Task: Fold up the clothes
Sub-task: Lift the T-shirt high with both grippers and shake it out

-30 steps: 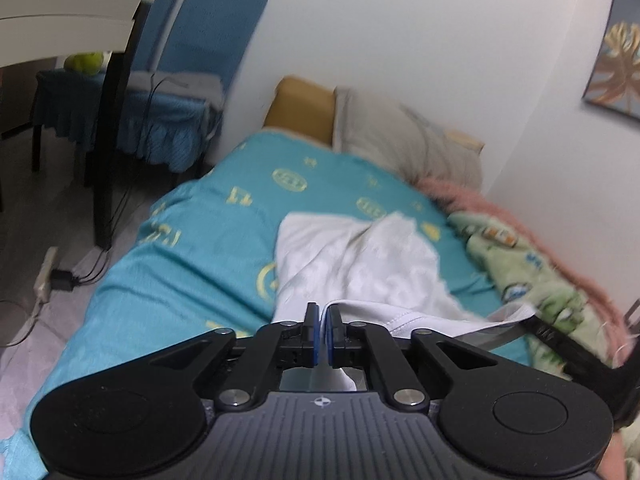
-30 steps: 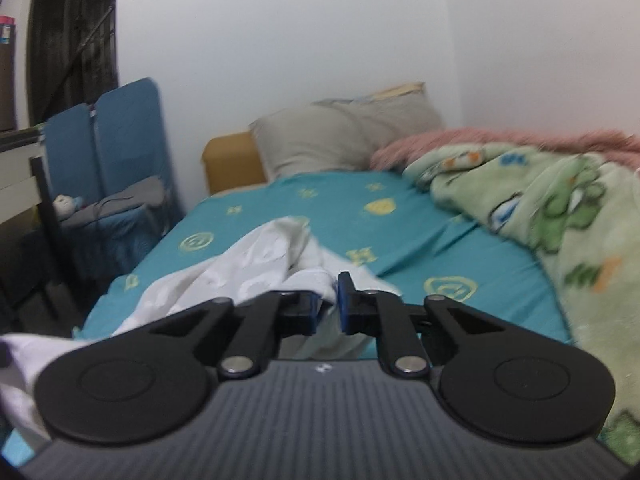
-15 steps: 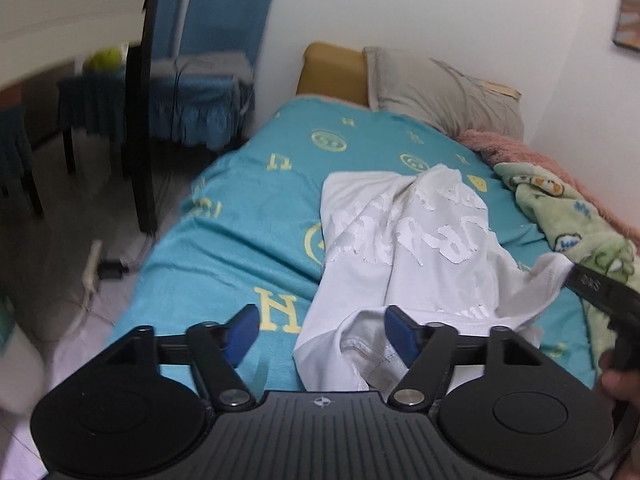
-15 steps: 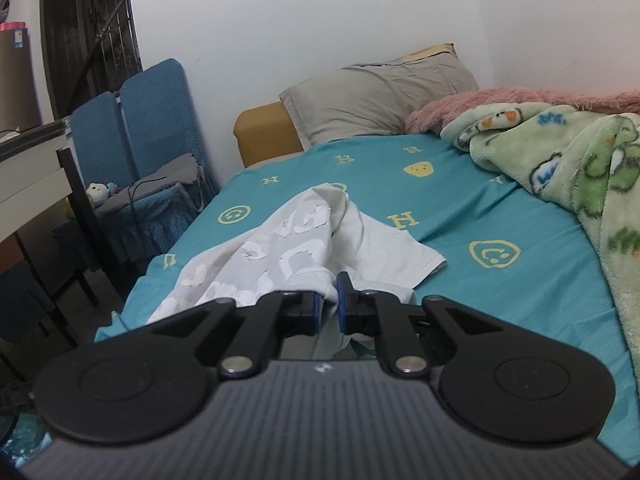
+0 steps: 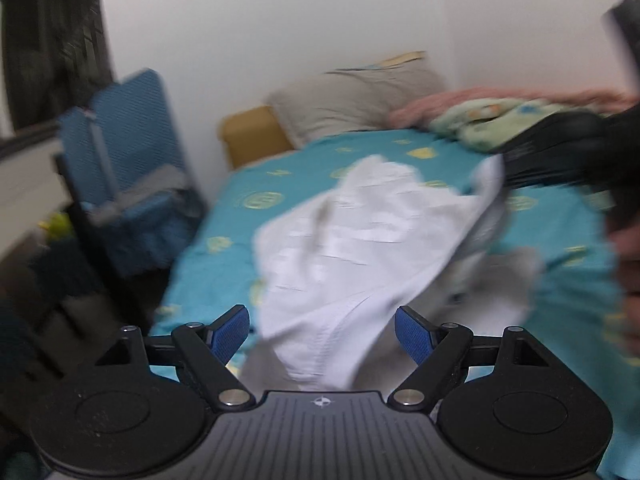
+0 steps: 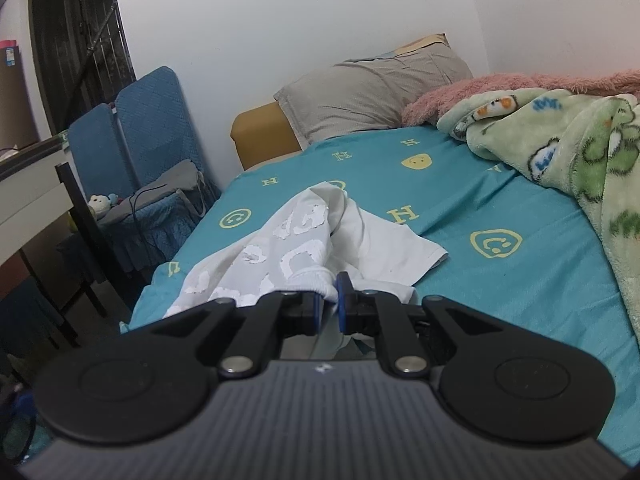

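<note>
A white T-shirt (image 5: 352, 240) with white raised lettering lies rumpled on the teal bed sheet (image 5: 240, 216). My left gripper (image 5: 322, 330) is wide and its jaws are opening; the shirt's hem hangs between the blue pads without touching them. The left wrist view is blurred. My right gripper (image 6: 329, 300) is shut on a bunched edge of the T-shirt (image 6: 304, 240), lifting that edge off the sheet (image 6: 500, 280). That right gripper (image 5: 568, 152) also shows at the right of the left wrist view, with a hand behind it.
A grey pillow (image 6: 376, 92) and a mustard cushion (image 6: 260, 136) sit at the bed's head. A green cartoon blanket (image 6: 580, 160) over a pink one fills the right side. Blue chairs (image 6: 136, 140) and a desk (image 6: 28, 200) stand left of the bed.
My left gripper let go of the shirt's edge, opened wide and swung and rolled across the bed. The right gripper stayed shut on the shirt, almost still.
</note>
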Motion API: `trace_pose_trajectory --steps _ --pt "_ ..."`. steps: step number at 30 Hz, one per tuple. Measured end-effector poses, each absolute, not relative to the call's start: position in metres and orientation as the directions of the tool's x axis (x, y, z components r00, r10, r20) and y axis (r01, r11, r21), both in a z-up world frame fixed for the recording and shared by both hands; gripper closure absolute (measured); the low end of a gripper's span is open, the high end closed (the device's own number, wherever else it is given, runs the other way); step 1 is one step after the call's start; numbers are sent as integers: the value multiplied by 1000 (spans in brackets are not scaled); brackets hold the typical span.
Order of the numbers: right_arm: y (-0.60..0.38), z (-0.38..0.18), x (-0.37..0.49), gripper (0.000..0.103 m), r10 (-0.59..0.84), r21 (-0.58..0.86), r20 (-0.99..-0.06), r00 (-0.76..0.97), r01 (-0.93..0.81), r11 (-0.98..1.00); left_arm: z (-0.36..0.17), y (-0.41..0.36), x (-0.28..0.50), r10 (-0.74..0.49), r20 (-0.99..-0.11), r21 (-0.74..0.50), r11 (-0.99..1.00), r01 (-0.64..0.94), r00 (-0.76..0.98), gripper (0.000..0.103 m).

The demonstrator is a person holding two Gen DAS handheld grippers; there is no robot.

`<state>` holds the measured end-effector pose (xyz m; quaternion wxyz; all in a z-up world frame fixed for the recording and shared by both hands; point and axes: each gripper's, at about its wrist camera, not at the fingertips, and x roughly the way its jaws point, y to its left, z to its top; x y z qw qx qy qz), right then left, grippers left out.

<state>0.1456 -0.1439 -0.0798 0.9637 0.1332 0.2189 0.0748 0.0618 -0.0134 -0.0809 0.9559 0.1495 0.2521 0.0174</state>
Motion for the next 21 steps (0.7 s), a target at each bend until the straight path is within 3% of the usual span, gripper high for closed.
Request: trace_pose_trajectory --steps 2,7,9,11,15,21 --pt "-146 -79 144 91 186 293 -390 902 -70 954 -86 -12 68 188 -441 347 937 -26 877 21" --pt "-156 -78 143 90 104 301 -378 920 16 954 -78 10 66 305 -418 333 928 -168 856 20" --pt "-154 -81 144 85 58 260 -397 916 52 964 -75 16 65 346 -415 355 913 -201 842 19" --pt "-151 -84 144 70 6 202 -408 913 84 976 -76 15 65 356 -432 380 905 -191 829 19" --pt "-149 -78 133 70 -25 172 -332 943 87 981 -90 2 68 370 -454 484 866 -124 810 19" --pt "-144 -56 115 71 28 171 -175 984 3 985 -95 -13 70 297 -402 504 861 -61 866 19"
